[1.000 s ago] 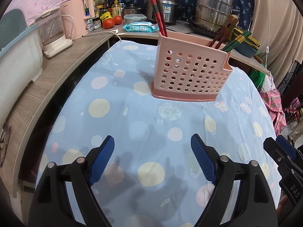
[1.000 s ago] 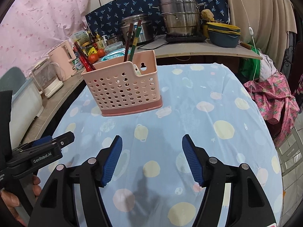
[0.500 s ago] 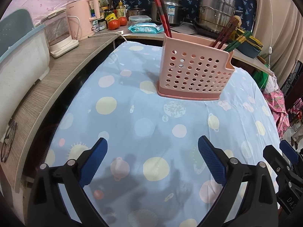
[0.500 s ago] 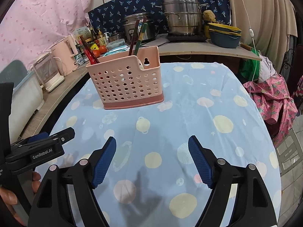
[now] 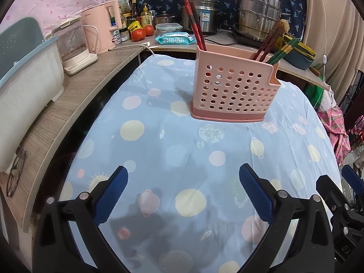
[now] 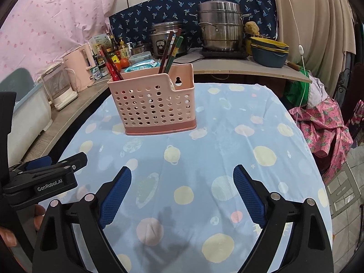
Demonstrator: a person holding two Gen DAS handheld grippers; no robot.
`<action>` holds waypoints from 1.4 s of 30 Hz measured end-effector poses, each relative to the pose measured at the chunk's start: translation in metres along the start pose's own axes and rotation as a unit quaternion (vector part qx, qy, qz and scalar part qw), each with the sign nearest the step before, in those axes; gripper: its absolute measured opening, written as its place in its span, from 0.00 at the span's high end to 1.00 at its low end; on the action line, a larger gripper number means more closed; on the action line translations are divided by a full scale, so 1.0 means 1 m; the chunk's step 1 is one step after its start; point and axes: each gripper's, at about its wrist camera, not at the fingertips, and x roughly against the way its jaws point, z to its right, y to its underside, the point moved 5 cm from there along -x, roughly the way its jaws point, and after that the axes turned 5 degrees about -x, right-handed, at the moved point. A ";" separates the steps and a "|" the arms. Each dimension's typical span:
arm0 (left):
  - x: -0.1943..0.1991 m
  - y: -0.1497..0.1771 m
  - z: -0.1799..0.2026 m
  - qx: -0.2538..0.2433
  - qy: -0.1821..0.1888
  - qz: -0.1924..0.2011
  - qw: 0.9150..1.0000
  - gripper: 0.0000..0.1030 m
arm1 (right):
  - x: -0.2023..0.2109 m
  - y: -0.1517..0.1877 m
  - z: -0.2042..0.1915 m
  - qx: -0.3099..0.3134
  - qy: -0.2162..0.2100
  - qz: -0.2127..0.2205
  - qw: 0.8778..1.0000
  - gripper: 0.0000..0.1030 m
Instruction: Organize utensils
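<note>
A pink perforated utensil holder (image 5: 232, 91) stands upright on the blue dotted tablecloth (image 5: 182, 150); it also shows in the right wrist view (image 6: 157, 104). Red chopsticks (image 5: 195, 31) stick out of its left end; dark red and green chopsticks (image 5: 273, 45) lean out of its right end. My left gripper (image 5: 183, 182) is open and empty, well short of the holder. My right gripper (image 6: 182, 182) is open and empty, also short of it. The left gripper appears at the left edge of the right wrist view (image 6: 45, 177).
A wooden counter (image 5: 75, 100) runs along the left and back with a pink kettle (image 5: 102, 34), a white appliance (image 5: 72, 45), tomatoes (image 5: 141, 33), steel pots (image 5: 257, 20) and stacked bowls (image 6: 268, 50). Pink cloth (image 6: 323, 132) hangs right of the table.
Both grippers have drawn back and risen a little from the holder, which now looks farther away. Both stay open and empty.
</note>
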 end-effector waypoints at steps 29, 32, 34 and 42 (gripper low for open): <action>0.006 0.000 0.002 -0.012 -0.024 0.013 1.000 0.08 | -0.001 0.001 -0.004 0.006 0.003 -0.003 1.000 0.15; 0.007 0.000 0.002 -0.013 -0.026 0.014 0.999 0.08 | -0.002 0.002 -0.004 0.006 0.002 -0.004 1.000 0.15; 0.008 0.000 0.003 -0.012 -0.027 0.014 0.999 0.08 | -0.003 0.002 -0.004 0.008 0.002 -0.005 1.000 0.15; 0.012 0.001 0.003 -0.012 -0.040 0.020 0.999 0.08 | -0.005 0.005 -0.007 0.012 0.000 -0.008 1.000 0.15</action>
